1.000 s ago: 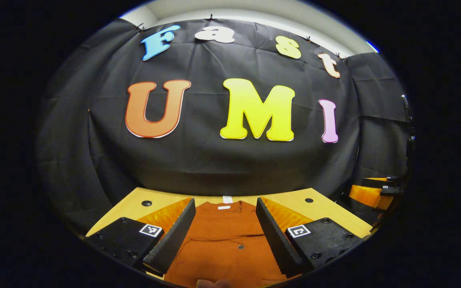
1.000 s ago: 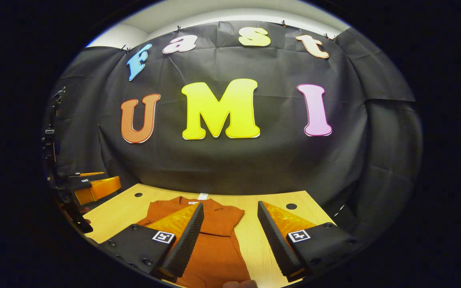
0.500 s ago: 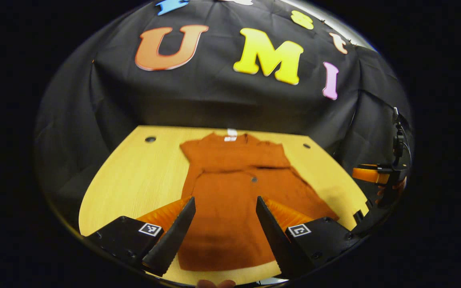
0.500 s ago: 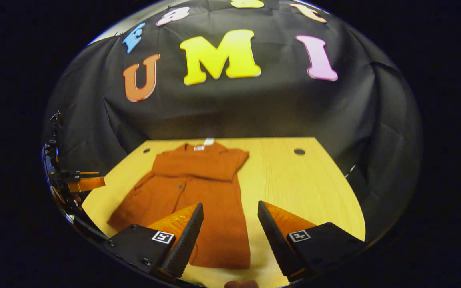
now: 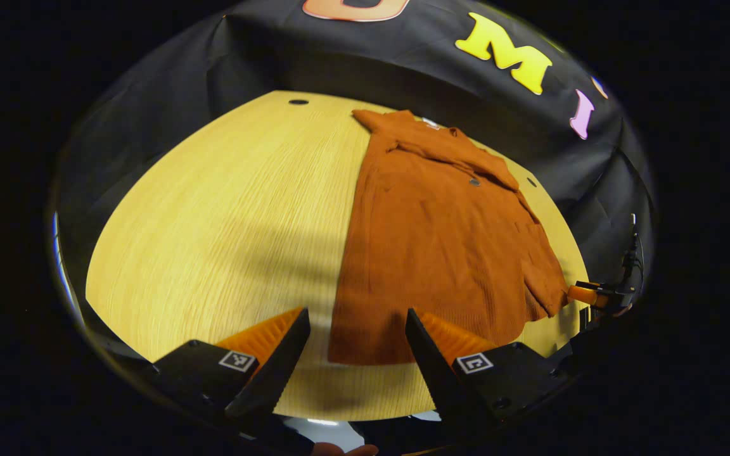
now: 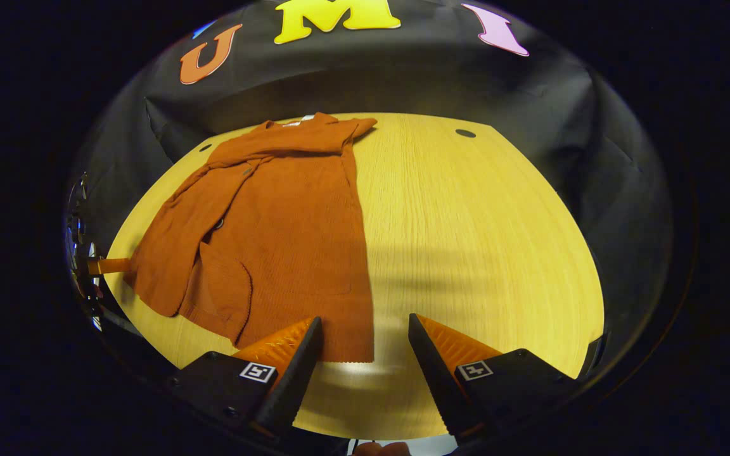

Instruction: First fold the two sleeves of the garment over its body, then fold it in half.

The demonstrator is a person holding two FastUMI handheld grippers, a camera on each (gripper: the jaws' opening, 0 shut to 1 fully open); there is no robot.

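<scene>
Both cameras have tilted down since a second ago. Rust-orange knitted garment (image 5: 428, 240) lies flat on the wooden table (image 5: 213, 221); left gripper (image 5: 355, 354) and right gripper (image 6: 362, 361), jaws wide and empty, hover over its hem. Soft, light knit, probably best pinched at edges.

The left gripper (image 5: 355, 354) is hovering above the near edge of the table (image 5: 213, 209), its jaws standing wide apart and holding nothing. The right gripper (image 6: 362, 361) is hanging likewise over that edge, jaws spread, gripping nothing.
</scene>
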